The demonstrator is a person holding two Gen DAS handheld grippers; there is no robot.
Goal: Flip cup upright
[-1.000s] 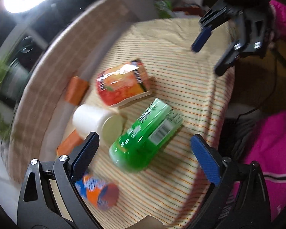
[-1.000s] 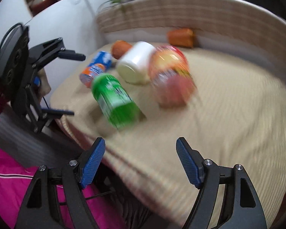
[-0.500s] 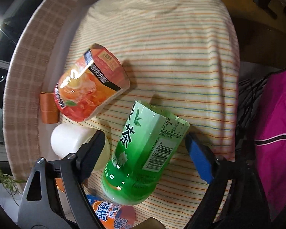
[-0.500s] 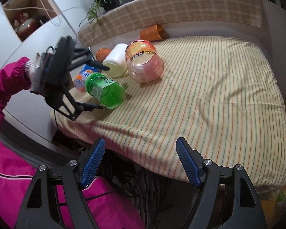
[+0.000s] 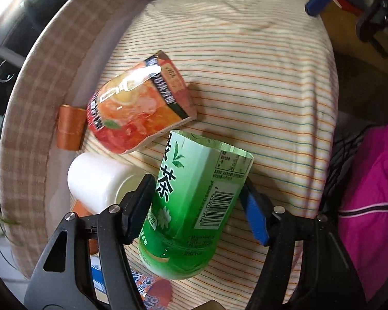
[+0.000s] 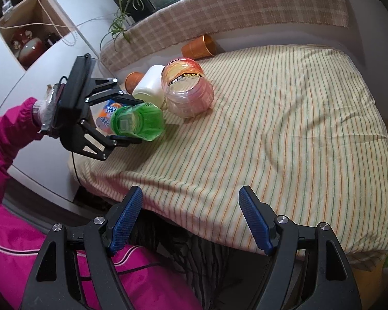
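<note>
A green tea cup (image 5: 194, 206) lies on its side on the striped cloth, its open mouth pointing away from my left wrist camera. My left gripper (image 5: 198, 206) straddles it, one finger on each side, touching or nearly touching its walls. The right wrist view shows the same green cup (image 6: 138, 122) between the fingers of the left gripper (image 6: 128, 121), seemingly a little off the cloth. My right gripper (image 6: 191, 222) is open and empty, over the near edge of the table.
A red-orange cup (image 5: 139, 111), a white cup (image 5: 95, 178), a copper cup (image 5: 69, 126) and an orange-blue cup (image 5: 147, 289) lie on their sides around the green one. The striped cloth (image 6: 284, 129) stretches right. A checked ledge (image 6: 232, 13) runs behind.
My left gripper has moved forward and closed in around the green cup, which now looks slightly raised. My right gripper has stayed at the table's near edge, open.
</note>
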